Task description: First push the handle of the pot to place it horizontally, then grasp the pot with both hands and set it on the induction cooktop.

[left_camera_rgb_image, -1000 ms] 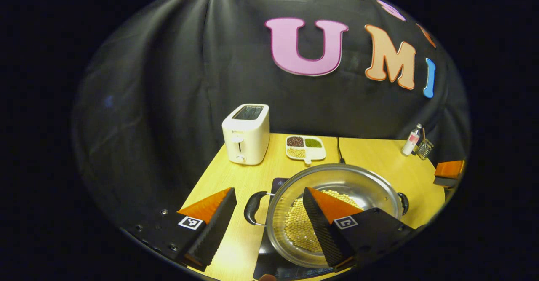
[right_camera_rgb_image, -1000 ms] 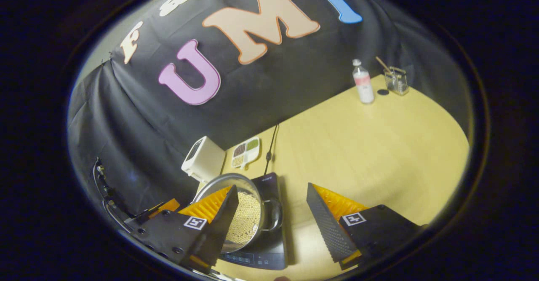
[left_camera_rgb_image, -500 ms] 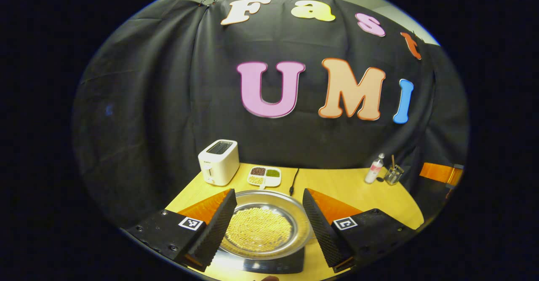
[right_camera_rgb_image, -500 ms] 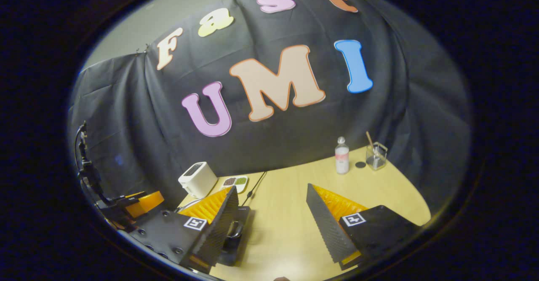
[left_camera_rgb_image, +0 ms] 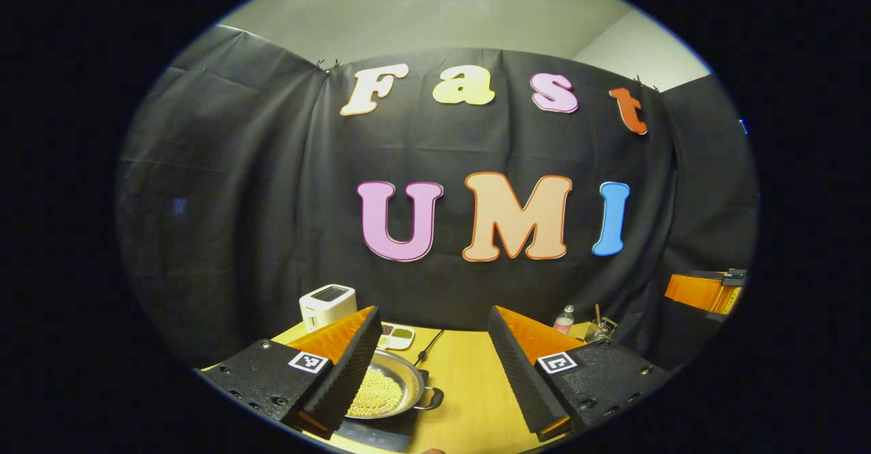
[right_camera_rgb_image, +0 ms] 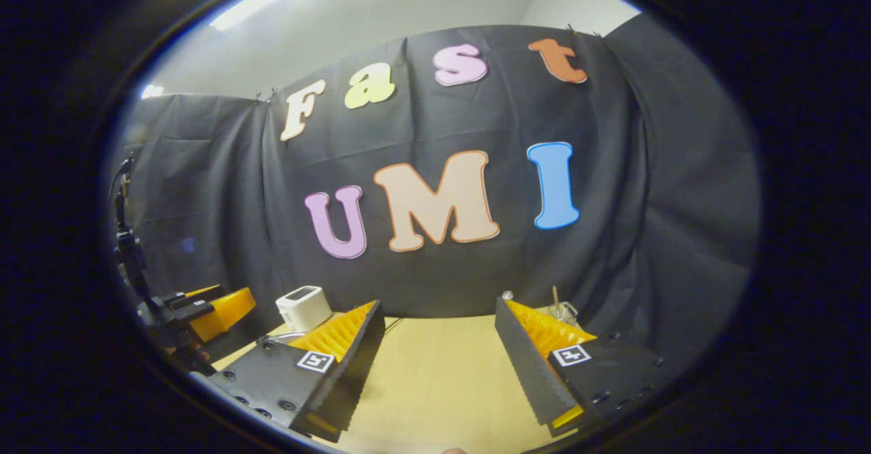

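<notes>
Now left gripper [left_camera_rgb_image: 429, 365] jaws wide, holding nothing, above table [left_camera_rgb_image: 469, 379]. Right gripper [right_camera_rgb_image: 435, 365] jaws wide too, bare table ahead. Pot [left_camera_rgb_image: 388, 391] on cooktop [left_camera_rgb_image: 381, 432] near front edge, yellow beans inside. Toaster [left_camera_rgb_image: 327, 305] at back.

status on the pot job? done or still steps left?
Looks done: the pot of beans sits on the induction cooktop, side handle level. In hand: nothing; the left gripper and right gripper are both open and apart from it. Nothing visibly left.
</notes>
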`<state>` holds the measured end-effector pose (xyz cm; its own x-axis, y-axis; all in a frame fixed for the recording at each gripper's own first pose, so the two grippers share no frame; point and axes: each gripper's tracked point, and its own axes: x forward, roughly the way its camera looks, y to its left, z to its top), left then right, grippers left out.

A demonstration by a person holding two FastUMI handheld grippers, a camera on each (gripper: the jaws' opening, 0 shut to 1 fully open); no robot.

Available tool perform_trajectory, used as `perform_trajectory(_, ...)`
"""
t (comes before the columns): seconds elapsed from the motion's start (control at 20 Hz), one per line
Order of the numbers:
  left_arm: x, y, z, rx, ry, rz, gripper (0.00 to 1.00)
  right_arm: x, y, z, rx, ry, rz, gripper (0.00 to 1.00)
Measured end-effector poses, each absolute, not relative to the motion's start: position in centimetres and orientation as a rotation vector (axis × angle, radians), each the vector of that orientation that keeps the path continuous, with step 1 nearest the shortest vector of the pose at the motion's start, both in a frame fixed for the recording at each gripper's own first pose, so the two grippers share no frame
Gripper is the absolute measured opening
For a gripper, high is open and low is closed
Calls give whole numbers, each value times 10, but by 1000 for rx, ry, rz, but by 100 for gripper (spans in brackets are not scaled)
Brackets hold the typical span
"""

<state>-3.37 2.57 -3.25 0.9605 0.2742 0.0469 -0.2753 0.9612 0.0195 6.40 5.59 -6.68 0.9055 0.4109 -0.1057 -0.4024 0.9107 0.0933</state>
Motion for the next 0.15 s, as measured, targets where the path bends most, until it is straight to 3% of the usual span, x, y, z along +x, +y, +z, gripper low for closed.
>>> perform_trajectory(0.15,-36,-2,-45,21,-9,254,96,53,31,-60,41,96,400,92)
